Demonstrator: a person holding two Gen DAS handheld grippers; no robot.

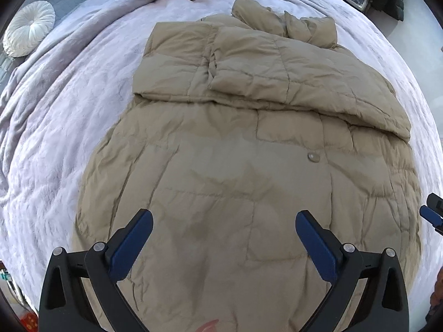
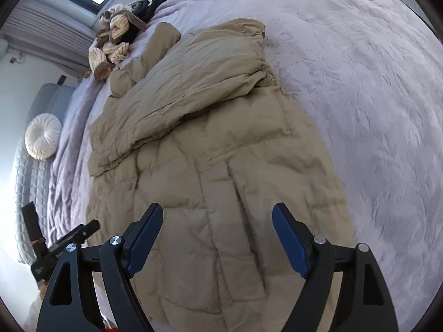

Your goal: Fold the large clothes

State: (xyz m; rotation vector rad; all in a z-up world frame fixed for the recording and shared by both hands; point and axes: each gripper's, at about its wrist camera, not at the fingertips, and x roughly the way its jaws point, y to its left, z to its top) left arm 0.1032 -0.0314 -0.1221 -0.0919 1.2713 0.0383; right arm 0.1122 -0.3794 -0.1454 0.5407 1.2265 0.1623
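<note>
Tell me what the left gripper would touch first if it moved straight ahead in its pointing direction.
Probably the coat: the open left gripper points at its lower panel, nothing between. Depth is unclear.

A tan quilted puffer coat [image 1: 249, 166] lies spread flat on the bed [image 1: 69, 110], its hem end toward both cameras. The sleeves are folded in across the upper body, the top one overlapping the other in a puffy layer. The hood is bunched at the far end. One snap button [image 1: 313, 157] shows on the front.
</note>
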